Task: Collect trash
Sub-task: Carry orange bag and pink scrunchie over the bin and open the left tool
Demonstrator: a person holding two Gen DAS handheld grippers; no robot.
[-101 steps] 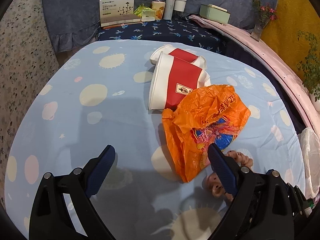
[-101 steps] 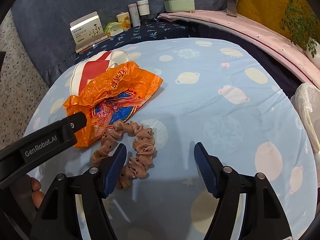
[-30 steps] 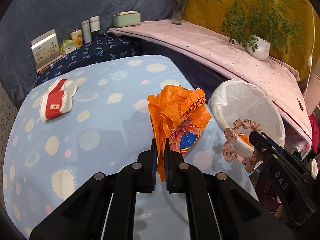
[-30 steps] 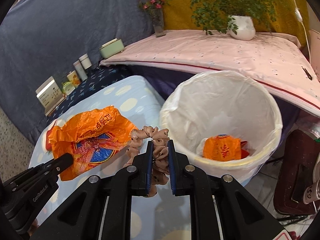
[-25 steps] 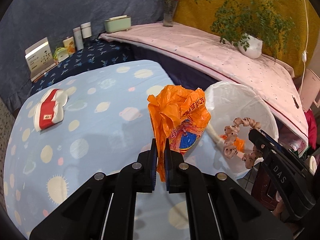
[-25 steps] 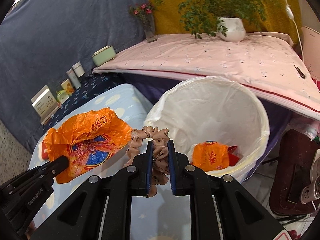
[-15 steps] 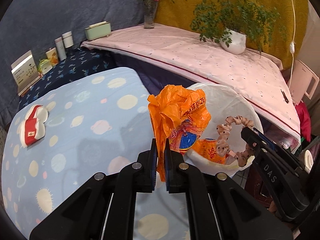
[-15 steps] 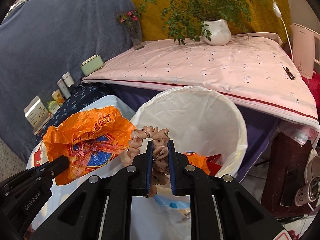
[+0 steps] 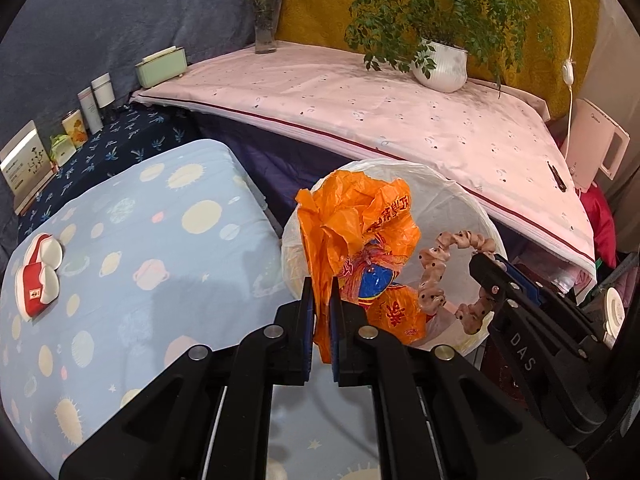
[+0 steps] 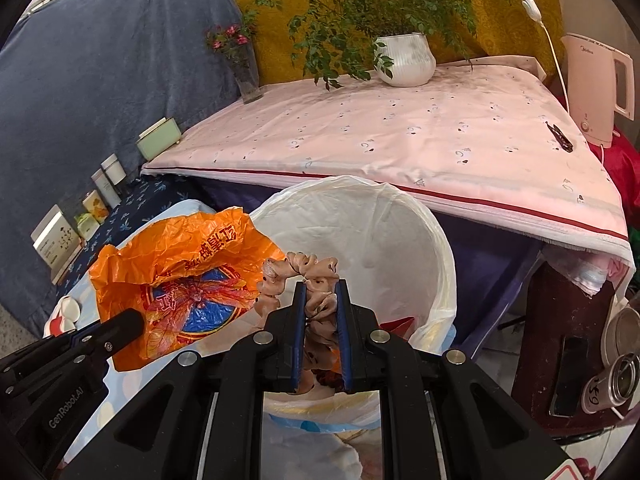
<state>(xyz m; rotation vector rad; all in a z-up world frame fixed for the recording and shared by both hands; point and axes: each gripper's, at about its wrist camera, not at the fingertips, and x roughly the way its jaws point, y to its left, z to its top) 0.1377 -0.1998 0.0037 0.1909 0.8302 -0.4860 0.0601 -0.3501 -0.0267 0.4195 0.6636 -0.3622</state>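
Two pieces held over the white-lined trash bin (image 10: 436, 264) at frame centre, undropped: left gripper (image 9: 321, 312) clenched on orange plastic bag (image 9: 352, 224), right gripper (image 10: 320, 312) on pink scrunchie (image 10: 316, 280); red-and-white packet (image 9: 38, 280) left at far left.

Both tongs (image 9: 323, 308) (image 10: 320, 304) clamped, angled downward

- Bench under a pale blue planet-print cloth (image 9: 168, 240): red-and-white paper cups (image 9: 38, 276) lying at its far left.
- Pink-covered ledge (image 9: 400, 120) behind it: white potted plant (image 9: 440, 64), glass flower vase (image 9: 266, 28), mint-green box (image 9: 162, 66).
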